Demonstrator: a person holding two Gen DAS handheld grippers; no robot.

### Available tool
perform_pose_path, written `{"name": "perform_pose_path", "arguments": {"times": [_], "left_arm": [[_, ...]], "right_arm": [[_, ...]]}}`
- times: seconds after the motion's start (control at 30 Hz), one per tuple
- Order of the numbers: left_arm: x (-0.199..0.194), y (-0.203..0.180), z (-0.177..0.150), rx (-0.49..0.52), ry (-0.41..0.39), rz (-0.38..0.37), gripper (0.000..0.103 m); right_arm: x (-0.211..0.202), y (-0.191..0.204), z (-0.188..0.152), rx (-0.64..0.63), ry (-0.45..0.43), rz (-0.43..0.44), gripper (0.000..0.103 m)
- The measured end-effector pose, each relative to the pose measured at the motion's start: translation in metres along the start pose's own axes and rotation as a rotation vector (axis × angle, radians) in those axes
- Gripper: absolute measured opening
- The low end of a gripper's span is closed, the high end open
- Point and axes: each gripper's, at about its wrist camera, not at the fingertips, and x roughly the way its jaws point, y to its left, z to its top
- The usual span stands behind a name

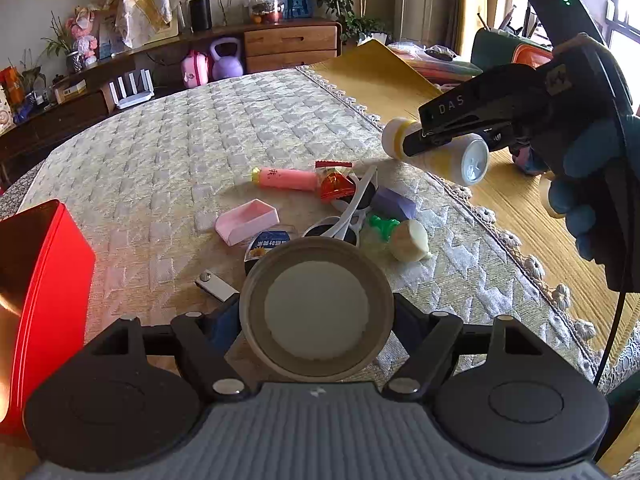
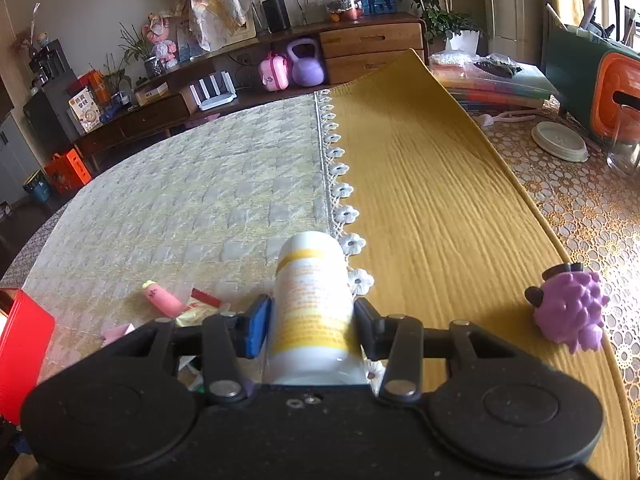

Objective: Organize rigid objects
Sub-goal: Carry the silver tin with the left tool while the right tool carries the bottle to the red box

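Quilted tablecloth (image 1: 200, 148), both our grippers loaded.
Left gripper (image 1: 316, 320) clamped a round tin (image 1: 316, 312), right gripper (image 2: 310, 320) a white bottle (image 2: 310, 300); clutter (image 1: 340, 208) ahead remained unsorted.

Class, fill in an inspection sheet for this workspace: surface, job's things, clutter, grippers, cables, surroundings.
Surface: quilted cloth beside a yellow cloth.
Job's things: white-and-yellow bottle; round tin; red box.
Clutter: pink tube, pink scoop, white spoon, purple toy.
Grippers: left gripper shut on the tin; right gripper shut on the bottle.
Cables: black cable by the right gripper.
Surroundings: wooden sideboard, purple kettlebell.
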Motion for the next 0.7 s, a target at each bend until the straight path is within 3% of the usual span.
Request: {"name": "perform_pose_path", "arguments": {"times": [0.37, 0.7], "left_arm": [[-0.035, 0.012, 0.004, -0.022, -0.027, -0.002, 0.077], [-0.085, 0.045, 0.007, -0.076, -0.042, 0.013, 0.077]], "right_arm": [[-0.053, 0.027, -0.017, -0.025, -0.034, 0.032, 0.045], [-0.101, 0.084, -0.020, -0.086, -0.068, 0.117, 0.045]]}}
